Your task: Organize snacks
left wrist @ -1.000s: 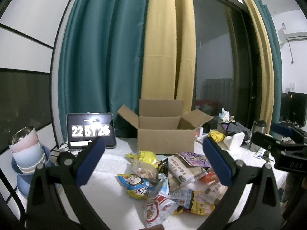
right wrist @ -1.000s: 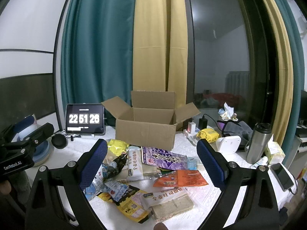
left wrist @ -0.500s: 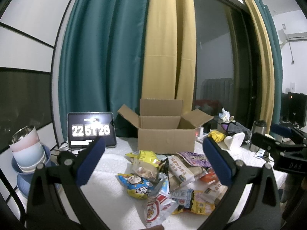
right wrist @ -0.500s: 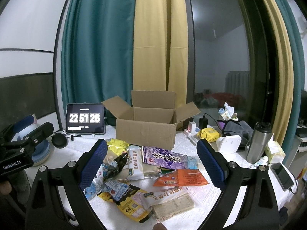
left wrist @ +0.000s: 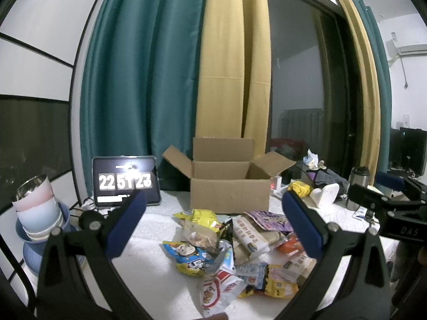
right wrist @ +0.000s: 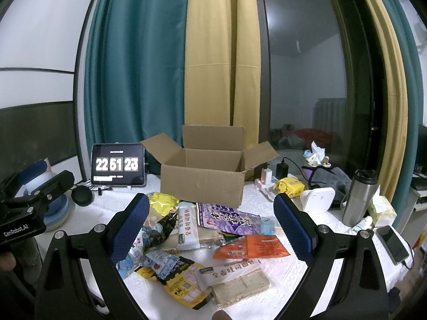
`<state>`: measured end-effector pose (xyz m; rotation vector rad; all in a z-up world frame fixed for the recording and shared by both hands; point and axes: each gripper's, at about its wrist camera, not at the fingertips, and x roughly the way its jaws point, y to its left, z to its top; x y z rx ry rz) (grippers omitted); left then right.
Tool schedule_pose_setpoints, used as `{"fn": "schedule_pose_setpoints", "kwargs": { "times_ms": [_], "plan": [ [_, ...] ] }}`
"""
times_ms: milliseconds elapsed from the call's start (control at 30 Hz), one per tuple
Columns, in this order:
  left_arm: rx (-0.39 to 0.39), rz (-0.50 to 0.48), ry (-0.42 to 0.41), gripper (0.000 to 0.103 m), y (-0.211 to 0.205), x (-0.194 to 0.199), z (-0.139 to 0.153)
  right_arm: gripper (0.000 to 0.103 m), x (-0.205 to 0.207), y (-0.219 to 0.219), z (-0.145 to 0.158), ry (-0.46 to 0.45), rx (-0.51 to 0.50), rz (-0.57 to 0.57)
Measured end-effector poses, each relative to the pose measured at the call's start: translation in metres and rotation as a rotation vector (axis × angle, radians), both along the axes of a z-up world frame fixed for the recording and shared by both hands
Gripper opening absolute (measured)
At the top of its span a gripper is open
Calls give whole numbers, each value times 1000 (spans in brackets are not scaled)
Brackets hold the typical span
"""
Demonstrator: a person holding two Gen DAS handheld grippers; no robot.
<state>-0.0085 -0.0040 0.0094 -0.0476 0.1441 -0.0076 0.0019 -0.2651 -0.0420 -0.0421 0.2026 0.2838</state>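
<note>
A pile of snack packets [left wrist: 234, 242] [right wrist: 202, 237] lies on the white table in front of an open cardboard box [left wrist: 230, 186] [right wrist: 205, 176]. In it I see a purple bag [right wrist: 226, 218], an orange packet [right wrist: 250, 246], a yellow bag [left wrist: 200, 217] and a red-and-white bag [left wrist: 218, 290]. My left gripper [left wrist: 213, 226] hovers open above the near side of the pile, holding nothing. My right gripper [right wrist: 210, 226] is also open and empty over the pile. Each gripper shows at the edge of the other's view: the right gripper [left wrist: 387, 205] and the left gripper [right wrist: 32, 200].
A tablet clock [left wrist: 125, 181] [right wrist: 117, 165] stands left of the box. Stacked bowls [left wrist: 37, 213] sit at the far left. On the right are a steel flask [right wrist: 359, 197], a white device [right wrist: 317, 200], a tissue pack [right wrist: 381, 210] and a phone [right wrist: 393, 244]. Curtains and a dark window stand behind.
Both grippers hold nearly still, open. Only the clock's seconds have advanced.
</note>
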Motion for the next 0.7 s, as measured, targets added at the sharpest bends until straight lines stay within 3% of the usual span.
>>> {"fn": "schedule_pose_setpoints", "kwargs": {
  "times_ms": [700],
  "plan": [
    [1, -1, -3, 102, -3, -1, -1, 96, 1, -1, -1, -1, 1, -2]
  ]
}}
